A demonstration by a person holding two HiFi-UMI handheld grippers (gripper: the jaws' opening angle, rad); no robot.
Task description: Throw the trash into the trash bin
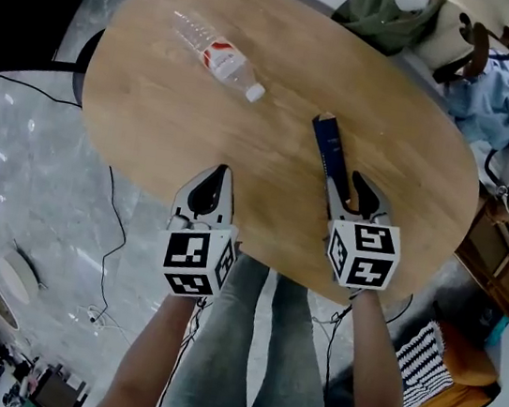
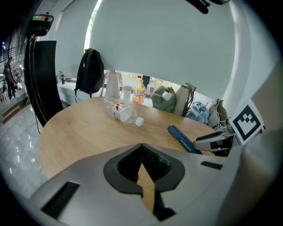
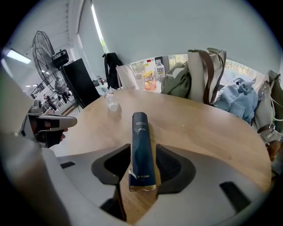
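Dark-blue box (image 3: 142, 150) lies lengthwise between the spread jaws of the right gripper (image 1: 348, 180) (pads seemingly not touching it). Farther off, the left gripper (image 1: 213, 176), jaws together, holds nothing.

No wording can be read: the pale print on the dark blue box (image 3: 140, 145) and the red-and-white label on the plastic bottle (image 1: 221, 56) are too small, and the two marker cubes (image 1: 197, 260), (image 1: 362, 254) bear only black-and-white squares.

Left gripper (image 2: 141, 148) closed and empty, bottle (image 2: 123, 112) and blue box (image 2: 182, 139) on table (image 2: 75, 137)
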